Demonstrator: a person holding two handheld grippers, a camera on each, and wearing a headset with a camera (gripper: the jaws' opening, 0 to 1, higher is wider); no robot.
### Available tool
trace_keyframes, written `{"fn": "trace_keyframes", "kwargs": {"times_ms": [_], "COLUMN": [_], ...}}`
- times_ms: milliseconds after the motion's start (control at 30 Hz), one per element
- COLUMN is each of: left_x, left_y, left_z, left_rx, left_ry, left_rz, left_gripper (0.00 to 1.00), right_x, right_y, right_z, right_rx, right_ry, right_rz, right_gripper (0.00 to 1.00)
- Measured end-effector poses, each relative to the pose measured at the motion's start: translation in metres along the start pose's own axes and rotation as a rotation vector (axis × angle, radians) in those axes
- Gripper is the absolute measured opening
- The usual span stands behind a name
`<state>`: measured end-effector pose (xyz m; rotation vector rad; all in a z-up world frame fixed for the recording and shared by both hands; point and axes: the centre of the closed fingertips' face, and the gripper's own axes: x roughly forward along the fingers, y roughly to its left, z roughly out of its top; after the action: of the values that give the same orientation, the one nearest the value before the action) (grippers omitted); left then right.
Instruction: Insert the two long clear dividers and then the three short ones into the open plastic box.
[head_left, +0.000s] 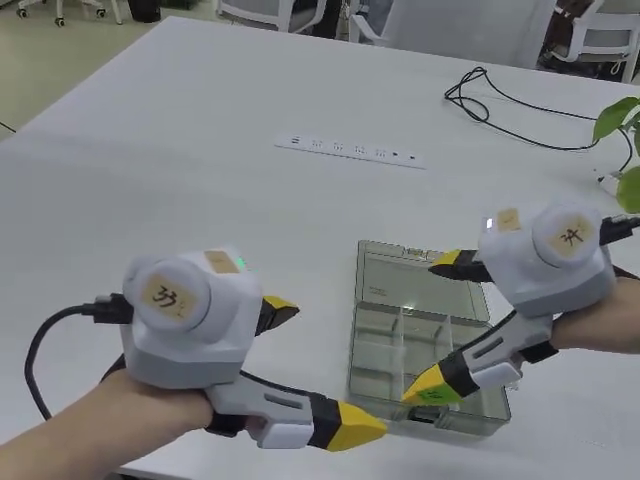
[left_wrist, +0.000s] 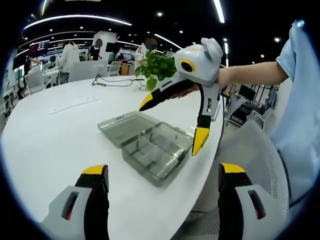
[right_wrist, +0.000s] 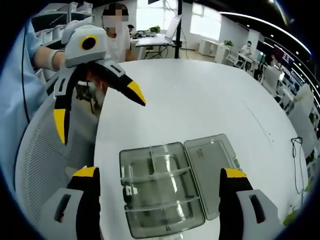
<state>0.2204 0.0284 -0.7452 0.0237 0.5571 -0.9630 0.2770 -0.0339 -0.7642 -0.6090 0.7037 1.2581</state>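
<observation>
A power strip (head_left: 350, 151) and black cable (head_left: 446, 96) lie on the table (head_left: 150, 150), near a plant (head_left: 615, 115).

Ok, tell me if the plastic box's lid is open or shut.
Open. The lid lies folded back flat on the table beside the box, whose divided compartments show uncovered.

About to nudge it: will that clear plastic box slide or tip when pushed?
Probably slides easily: the plastic box looks thin, light and sits on a smooth table. Its open lid lies flat, so tipping seems unlikely.
</observation>
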Motion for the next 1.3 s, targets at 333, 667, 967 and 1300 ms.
{"fn": "trace_keyframes", "kwargs": {"times_ms": [333, 667, 967, 1300], "left_x": [0.003, 0.010, 0.017, 0.025], "left_y": [-0.008, -0.012, -0.017, -0.020], "left_z": [0.002, 0.006, 0.009, 0.016], "left_rx": [0.009, 0.011, 0.002, -0.009], "left_ry": [0.006, 0.005, 0.001, -0.011], "left_rz": [0.013, 0.051, 0.090, 0.121], "left_gripper": [0.92, 0.92, 0.91, 0.90], "right_x": [-0.040, -0.076, -0.093, -0.090], "right_y": [-0.012, -0.014, -0.012, -0.013], "right_z": [-0.043, -0.096, -0.139, -0.180], "right_rx": [0.066, 0.090, 0.073, -0.015], "right_ry": [0.007, 0.074, 0.148, 0.280], "right_rz": [-0.069, -0.095, -0.066, 0.014], "right_gripper": [1.00, 0.96, 0.90, 0.68]}}
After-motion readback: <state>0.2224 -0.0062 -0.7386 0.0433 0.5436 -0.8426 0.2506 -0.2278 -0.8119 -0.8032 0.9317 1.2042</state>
